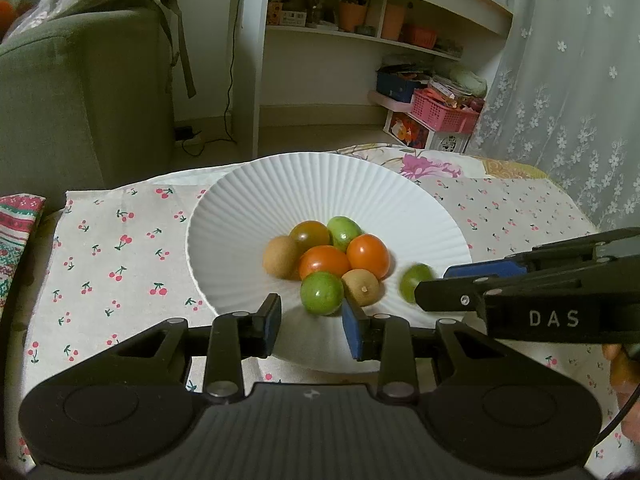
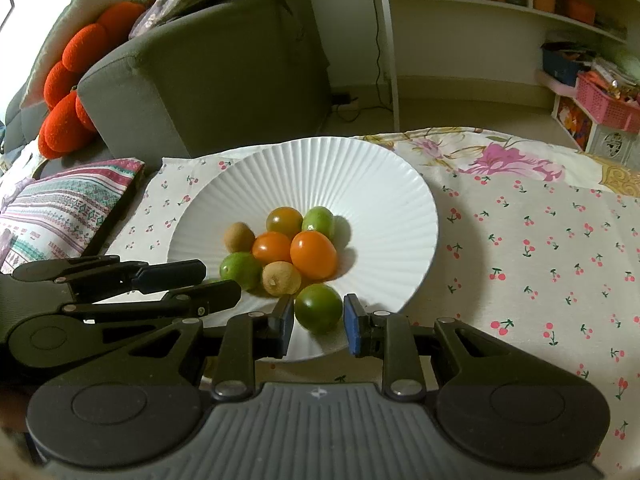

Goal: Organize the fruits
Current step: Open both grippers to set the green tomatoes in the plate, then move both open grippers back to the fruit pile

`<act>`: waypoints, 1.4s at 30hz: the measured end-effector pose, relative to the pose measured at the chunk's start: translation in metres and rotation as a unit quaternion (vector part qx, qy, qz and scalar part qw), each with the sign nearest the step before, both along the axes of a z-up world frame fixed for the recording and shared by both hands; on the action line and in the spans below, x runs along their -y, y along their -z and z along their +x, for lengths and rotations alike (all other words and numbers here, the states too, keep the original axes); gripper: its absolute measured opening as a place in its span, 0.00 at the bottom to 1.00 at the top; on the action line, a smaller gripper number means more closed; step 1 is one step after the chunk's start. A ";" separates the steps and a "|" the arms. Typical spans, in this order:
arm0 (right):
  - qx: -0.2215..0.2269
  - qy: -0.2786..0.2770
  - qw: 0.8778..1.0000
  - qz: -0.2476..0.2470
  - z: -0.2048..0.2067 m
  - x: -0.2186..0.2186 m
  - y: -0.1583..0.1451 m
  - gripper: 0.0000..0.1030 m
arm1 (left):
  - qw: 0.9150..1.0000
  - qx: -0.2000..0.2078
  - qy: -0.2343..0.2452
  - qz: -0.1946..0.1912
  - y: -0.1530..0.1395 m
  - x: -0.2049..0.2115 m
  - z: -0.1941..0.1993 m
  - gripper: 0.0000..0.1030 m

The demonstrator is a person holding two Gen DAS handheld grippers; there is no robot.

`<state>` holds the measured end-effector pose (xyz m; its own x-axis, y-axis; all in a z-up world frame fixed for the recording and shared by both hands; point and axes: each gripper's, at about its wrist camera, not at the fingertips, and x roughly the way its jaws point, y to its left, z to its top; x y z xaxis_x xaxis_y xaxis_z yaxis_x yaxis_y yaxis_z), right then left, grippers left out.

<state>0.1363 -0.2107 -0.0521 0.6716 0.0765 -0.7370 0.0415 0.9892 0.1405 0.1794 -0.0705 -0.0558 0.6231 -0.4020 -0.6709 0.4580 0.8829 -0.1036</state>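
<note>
A white ribbed plate (image 1: 280,184) (image 2: 380,184) on the cherry-print cloth holds several small fruits: orange tomatoes (image 1: 368,256), brown kiwi berries (image 1: 280,262) and green limes. My right gripper (image 2: 319,322) is shut on one green lime (image 2: 319,308) low over the plate's near rim. In the left wrist view this lime (image 1: 416,282) looks smeared at the right gripper's (image 1: 436,284) tips. My left gripper (image 1: 312,326) stands open, with another green lime (image 1: 322,294) (image 2: 240,270) resting on the plate just at its fingertips, a gap beside it.
A grey sofa (image 2: 208,72) with orange cushions (image 2: 68,92) stands behind the table at left, with a striped cushion (image 2: 60,208) beside it. White shelves (image 1: 360,40) and a pink basket (image 1: 444,110) are at the back right. Cherry-print cloth (image 2: 540,260) spreads to the right of the plate.
</note>
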 end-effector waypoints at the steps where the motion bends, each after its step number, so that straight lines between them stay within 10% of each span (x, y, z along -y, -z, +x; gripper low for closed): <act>1: 0.001 0.001 1.000 0.001 0.000 0.000 -0.001 0.25 | 1.000 -0.001 -0.001 -0.001 0.000 0.000 0.000 0.32; 22: 0.032 0.020 0.999 0.019 -0.011 0.007 -0.017 0.32 | 0.999 -0.018 -0.031 -0.011 -0.017 -0.013 -0.011 0.41; 34: 0.068 0.037 0.997 -0.002 -0.028 0.003 -0.031 0.97 | 0.999 -0.005 -0.047 0.015 -0.031 -0.013 -0.025 0.76; 42: 0.094 0.044 0.994 0.030 -0.035 0.010 -0.038 0.99 | 0.998 -0.001 -0.063 0.013 -0.041 -0.029 -0.026 0.93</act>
